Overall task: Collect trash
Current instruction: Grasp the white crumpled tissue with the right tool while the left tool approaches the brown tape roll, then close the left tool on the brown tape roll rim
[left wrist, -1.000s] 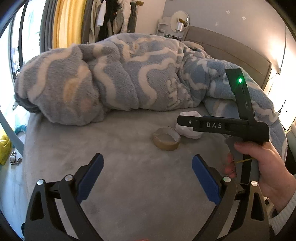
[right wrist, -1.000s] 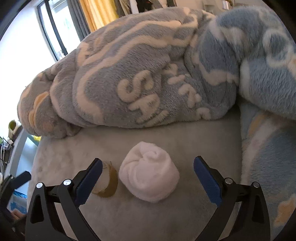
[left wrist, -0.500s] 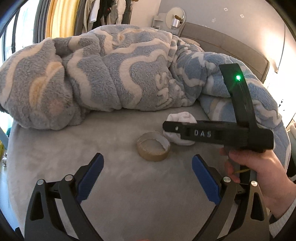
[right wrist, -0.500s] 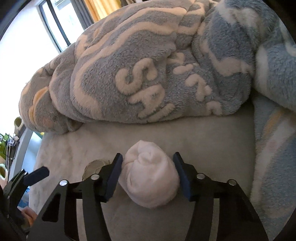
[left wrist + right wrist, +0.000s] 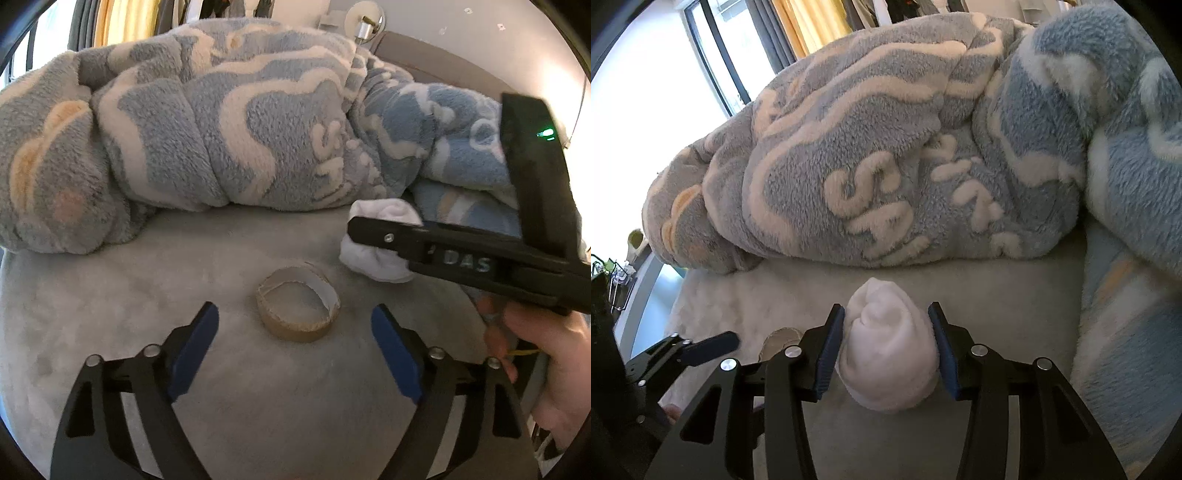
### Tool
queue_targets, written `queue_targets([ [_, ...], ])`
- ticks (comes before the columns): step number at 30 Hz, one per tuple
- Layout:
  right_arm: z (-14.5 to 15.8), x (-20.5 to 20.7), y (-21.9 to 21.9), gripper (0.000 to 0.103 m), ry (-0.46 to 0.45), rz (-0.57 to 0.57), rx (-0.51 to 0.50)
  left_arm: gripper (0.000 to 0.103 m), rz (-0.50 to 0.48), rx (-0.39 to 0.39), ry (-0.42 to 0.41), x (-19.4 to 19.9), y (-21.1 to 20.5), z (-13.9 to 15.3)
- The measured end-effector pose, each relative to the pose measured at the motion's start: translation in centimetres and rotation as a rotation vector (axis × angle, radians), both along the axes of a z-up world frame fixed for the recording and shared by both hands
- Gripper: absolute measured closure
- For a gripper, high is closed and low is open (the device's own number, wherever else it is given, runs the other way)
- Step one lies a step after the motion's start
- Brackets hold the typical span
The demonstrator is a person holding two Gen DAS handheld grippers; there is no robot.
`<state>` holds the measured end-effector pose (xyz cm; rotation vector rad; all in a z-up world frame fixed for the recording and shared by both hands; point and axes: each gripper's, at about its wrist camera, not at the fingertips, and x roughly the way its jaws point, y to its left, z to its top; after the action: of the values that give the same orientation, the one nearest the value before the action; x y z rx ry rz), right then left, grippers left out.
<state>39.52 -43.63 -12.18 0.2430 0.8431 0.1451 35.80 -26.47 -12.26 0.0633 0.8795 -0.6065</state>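
Observation:
A white rolled sock [image 5: 888, 347] lies on the grey bed sheet [image 5: 997, 295]. My right gripper [image 5: 886, 343] is shut on it, a blue pad against each side. In the left wrist view the sock [image 5: 380, 236] shows behind the right gripper's black finger [image 5: 406, 236]. A brown cardboard tape ring [image 5: 298, 309] lies flat on the sheet [image 5: 147, 277], just ahead of my left gripper [image 5: 295, 328], which is open and empty with its pads either side of the ring. The ring's edge [image 5: 779, 339] peeks out left of the sock.
A bulky blue-grey fleece blanket [image 5: 229, 129] is heaped across the back of the bed and also fills the right wrist view [image 5: 886, 166]. A headboard [image 5: 443, 70] stands at the far right. A window [image 5: 646, 92] is on the left.
My right gripper closed from wide open onto the sock. My left gripper moved forward toward the tape ring, which is now close between its open pads.

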Motion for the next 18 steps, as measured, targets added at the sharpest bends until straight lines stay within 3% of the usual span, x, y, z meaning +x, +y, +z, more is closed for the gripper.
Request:
queue_targets([
  [12, 0.5, -0.6, -0.2, 0.056, -0.018, 0.054, -0.032, 0.045, 0.031, 0.074, 0.024, 1.4, -2.2, -1.7],
  [18, 1.1, -0.8, 0.0, 0.056, -0.026, 0.056, -0.037, 0.052, 0.030, 0.067, 0.005, 1.1, -2.2, -1.3],
])
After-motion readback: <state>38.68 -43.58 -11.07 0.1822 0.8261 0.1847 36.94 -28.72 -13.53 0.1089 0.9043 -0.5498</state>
